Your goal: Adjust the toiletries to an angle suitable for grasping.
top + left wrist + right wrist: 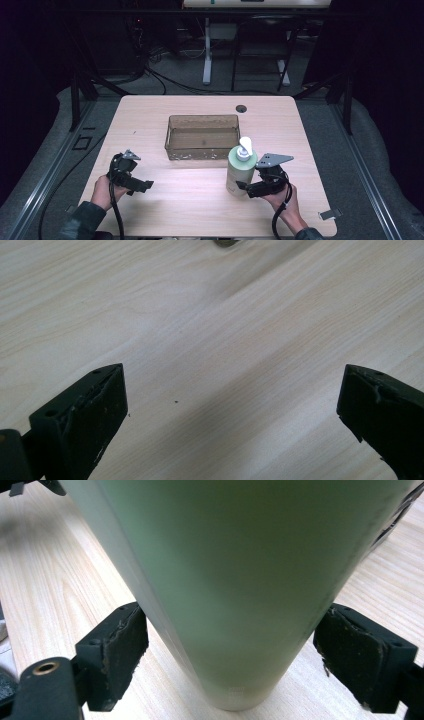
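A pale green pump bottle (240, 170) with a white pump head stands upright on the wooden table (190, 200), just in front of the bin. My right gripper (241, 188) reaches it from the right, low on its body. In the right gripper view the bottle (225, 580) rises between the two black pads (122, 650), which touch its sides near the base. My left gripper (145, 186) is at the front left of the table, apart from the bottle. In the left gripper view it (232, 410) stands open over bare wood.
A clear brownish plastic bin (202, 118) sits at the table's middle. A round cable hole (241, 108) lies behind it. A small metal clip (330, 214) rests near the front right corner. Dark floor and table legs lie beyond the far edge.
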